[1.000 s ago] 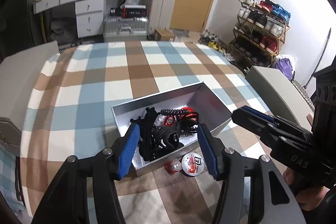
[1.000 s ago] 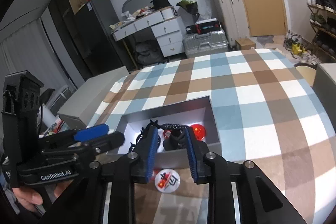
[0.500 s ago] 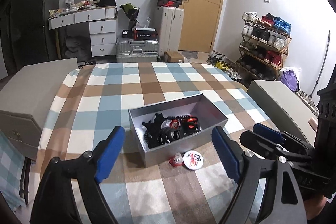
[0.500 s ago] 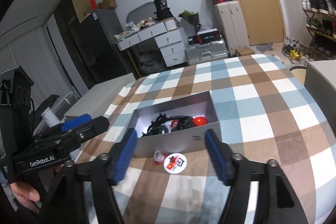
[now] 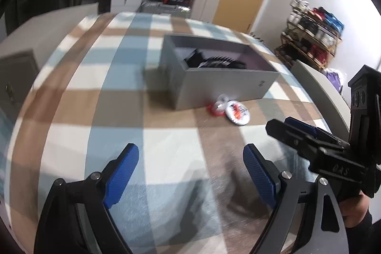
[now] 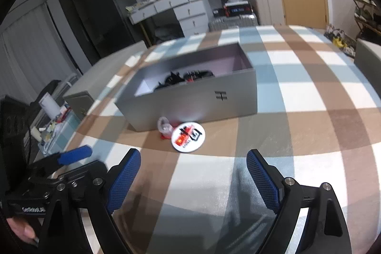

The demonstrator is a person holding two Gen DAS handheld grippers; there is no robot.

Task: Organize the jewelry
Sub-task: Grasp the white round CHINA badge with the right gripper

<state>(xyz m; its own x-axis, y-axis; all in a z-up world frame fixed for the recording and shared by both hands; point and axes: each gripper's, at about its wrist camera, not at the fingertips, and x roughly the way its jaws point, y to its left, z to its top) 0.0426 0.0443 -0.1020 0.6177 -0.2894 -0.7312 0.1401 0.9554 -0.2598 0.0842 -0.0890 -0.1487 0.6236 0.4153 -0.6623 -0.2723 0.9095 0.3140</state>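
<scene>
Both grippers hover low over the checked tablecloth [image 6: 297, 92] on the desk, near edge, well short of the box.

Left gripper [image 5: 190, 173]: jaws wide open, nothing between the blue pads [image 5: 121, 180]. Right gripper [image 6: 193, 177]: same, jaws spread wide, empty. Each shows at the edge of the other's view: the right one at the right side of the left wrist view, the left one low on the left of the right wrist view.

Grey open-top box [image 6: 190, 101] sits mid-desk, logo mark on its near wall. Inside, a tangle of black jewelry [image 6: 175, 80] with some red pieces, bunched toward the box's left half in the right wrist view; single items are too blurred to name.

Outside the box, on the cloth just in front of the near wall: a round white badge [image 6: 188, 137] with red and black print, lying flat, and touching its left edge a small clear-and-red trinket [image 6: 165, 129]. Both are close to the box wall; I cannot tell whether the trinket touches it.

The left wrist view is motion-blurred; box [image 5: 226, 85] and badge [image 5: 238, 112] are still readable.
</scene>
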